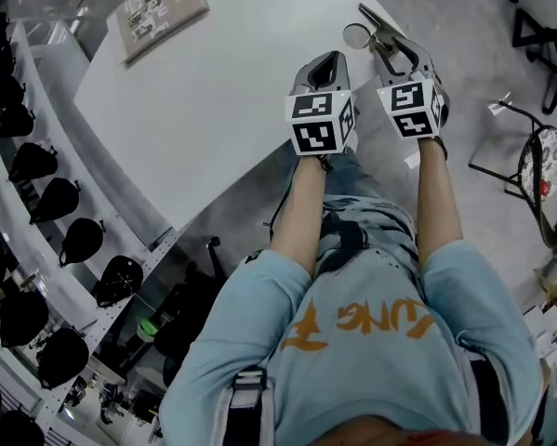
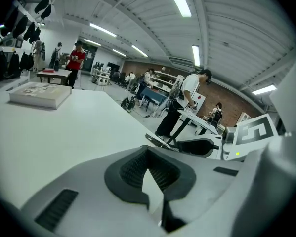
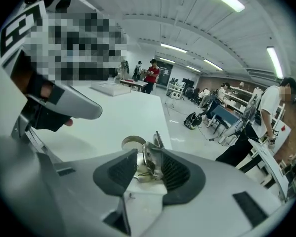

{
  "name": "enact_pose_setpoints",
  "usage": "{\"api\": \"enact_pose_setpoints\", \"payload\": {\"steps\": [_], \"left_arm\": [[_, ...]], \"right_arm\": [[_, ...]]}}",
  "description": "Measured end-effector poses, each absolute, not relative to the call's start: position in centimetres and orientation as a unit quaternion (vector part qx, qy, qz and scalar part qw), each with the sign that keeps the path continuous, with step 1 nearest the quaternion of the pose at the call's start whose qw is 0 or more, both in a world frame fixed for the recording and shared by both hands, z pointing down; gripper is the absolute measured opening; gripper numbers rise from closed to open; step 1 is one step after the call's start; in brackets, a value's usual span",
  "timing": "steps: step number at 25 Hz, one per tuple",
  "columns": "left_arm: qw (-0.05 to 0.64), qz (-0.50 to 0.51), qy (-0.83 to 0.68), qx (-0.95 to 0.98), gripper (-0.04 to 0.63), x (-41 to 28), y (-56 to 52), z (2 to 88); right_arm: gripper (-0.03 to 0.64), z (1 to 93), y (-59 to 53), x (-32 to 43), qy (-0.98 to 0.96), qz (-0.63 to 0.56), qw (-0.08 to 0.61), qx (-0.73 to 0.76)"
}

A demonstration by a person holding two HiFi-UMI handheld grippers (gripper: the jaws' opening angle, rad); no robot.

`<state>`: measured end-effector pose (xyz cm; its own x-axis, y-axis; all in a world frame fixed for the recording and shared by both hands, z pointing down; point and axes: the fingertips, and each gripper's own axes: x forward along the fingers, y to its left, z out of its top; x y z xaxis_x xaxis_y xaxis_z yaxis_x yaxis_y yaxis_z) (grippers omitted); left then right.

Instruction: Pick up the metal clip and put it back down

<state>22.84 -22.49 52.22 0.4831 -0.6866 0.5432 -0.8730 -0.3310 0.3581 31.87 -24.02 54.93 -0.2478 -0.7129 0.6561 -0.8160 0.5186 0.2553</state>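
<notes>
Right hand-held gripper straddles metal clip pointing straight ahead.

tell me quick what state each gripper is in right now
left gripper: shut, nothing between its jaws.
right gripper: open, with the metal clip between its jaws but not clamped.

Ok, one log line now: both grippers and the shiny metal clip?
left gripper: shut, empty, over white table | right gripper: open | shiny metal clip: between right jaws, against one pad
</notes>
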Motion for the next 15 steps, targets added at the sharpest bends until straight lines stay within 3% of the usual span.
{"api": "enact_pose_setpoints", "payload": {"steps": [15], "left_arm": [[0.312, 0.143, -0.492, 0.800, 0.009, 20.6, -23.2, 51.7]], "right_arm": [[0.104, 55.7, -24.9, 32.4, -0.748, 0.058, 0.410, 0.519]]}}
